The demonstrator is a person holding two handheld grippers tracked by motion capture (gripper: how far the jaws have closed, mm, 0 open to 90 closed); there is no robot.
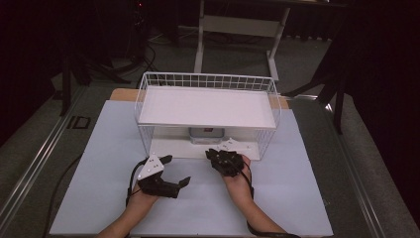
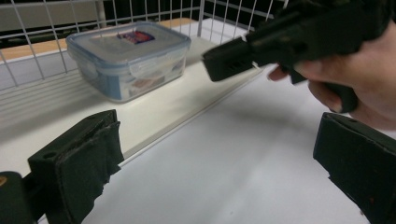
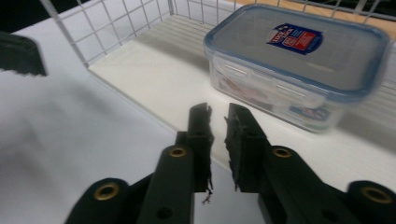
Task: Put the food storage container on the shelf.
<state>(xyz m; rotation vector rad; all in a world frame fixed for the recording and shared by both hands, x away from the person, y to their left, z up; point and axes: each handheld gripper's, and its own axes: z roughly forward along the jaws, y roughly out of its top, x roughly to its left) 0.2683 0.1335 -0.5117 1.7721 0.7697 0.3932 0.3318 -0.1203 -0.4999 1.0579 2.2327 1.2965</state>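
White table, wire rack: box on lower shelf just ahead of right gripper, jaws narrowly apart, empty; left gripper wide, farther.

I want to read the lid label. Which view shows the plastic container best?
The right gripper view: the container sits close, with its lid and blue label facing the camera. The left gripper view shows the container farther off, label small. In the high view the shelf covers most of the container.
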